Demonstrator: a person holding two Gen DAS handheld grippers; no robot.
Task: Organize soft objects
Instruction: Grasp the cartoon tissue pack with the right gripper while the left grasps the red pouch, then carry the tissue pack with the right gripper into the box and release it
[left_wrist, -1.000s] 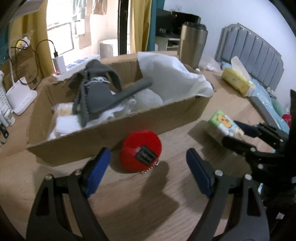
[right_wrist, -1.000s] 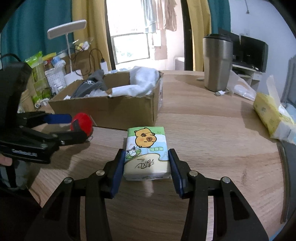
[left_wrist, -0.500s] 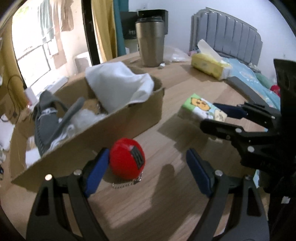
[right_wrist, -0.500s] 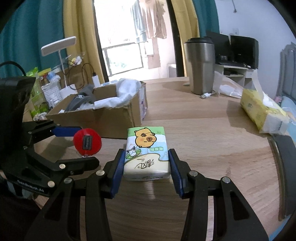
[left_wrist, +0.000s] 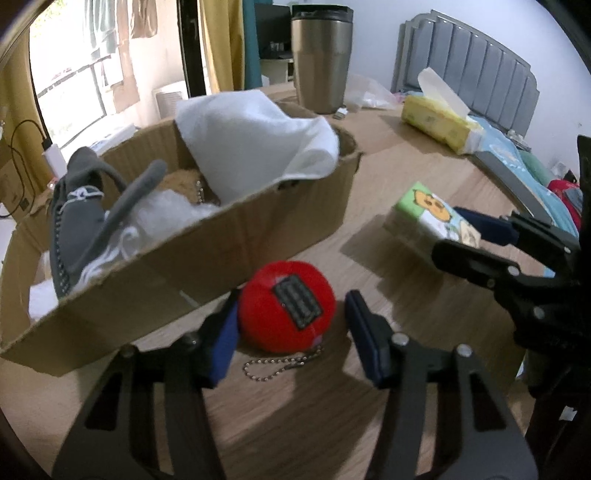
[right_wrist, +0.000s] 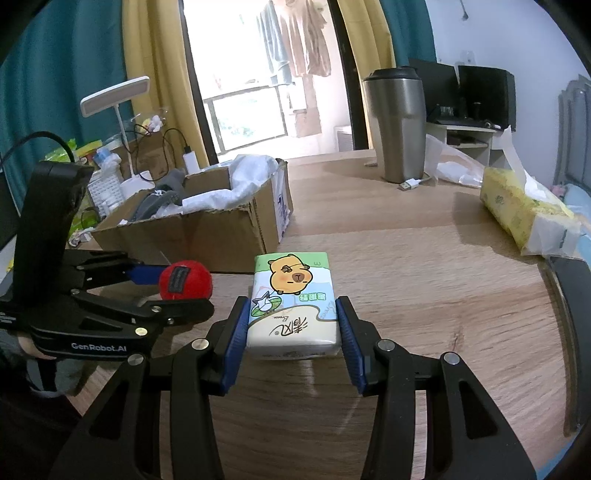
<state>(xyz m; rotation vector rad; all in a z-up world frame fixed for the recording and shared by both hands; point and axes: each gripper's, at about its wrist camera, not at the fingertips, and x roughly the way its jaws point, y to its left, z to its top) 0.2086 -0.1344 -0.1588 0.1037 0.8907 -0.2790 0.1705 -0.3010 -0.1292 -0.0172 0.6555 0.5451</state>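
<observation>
The left gripper (left_wrist: 291, 326) brackets the round red plush ball (left_wrist: 287, 304), jaws apart (one pad touching). The right gripper (right_wrist: 291, 328) is clamped on the cartoon-printed tissue pack (right_wrist: 291, 301). Beyond both waits the open cardboard box (left_wrist: 207, 258), presumably their destination.

Cardboard box (left_wrist: 155, 295) wall blocks beyond red ball (left_wrist: 286, 304).

Corrugated cardboard box (left_wrist: 236, 236), brushed-metal tumbler (right_wrist: 397, 122)

Matte black plastic left tongs (right_wrist: 173, 284) and right tongs (right_wrist: 291, 332): blue rubber pads (right_wrist: 234, 334), silver screws, white "GenRobot.AI" lettering.
</observation>
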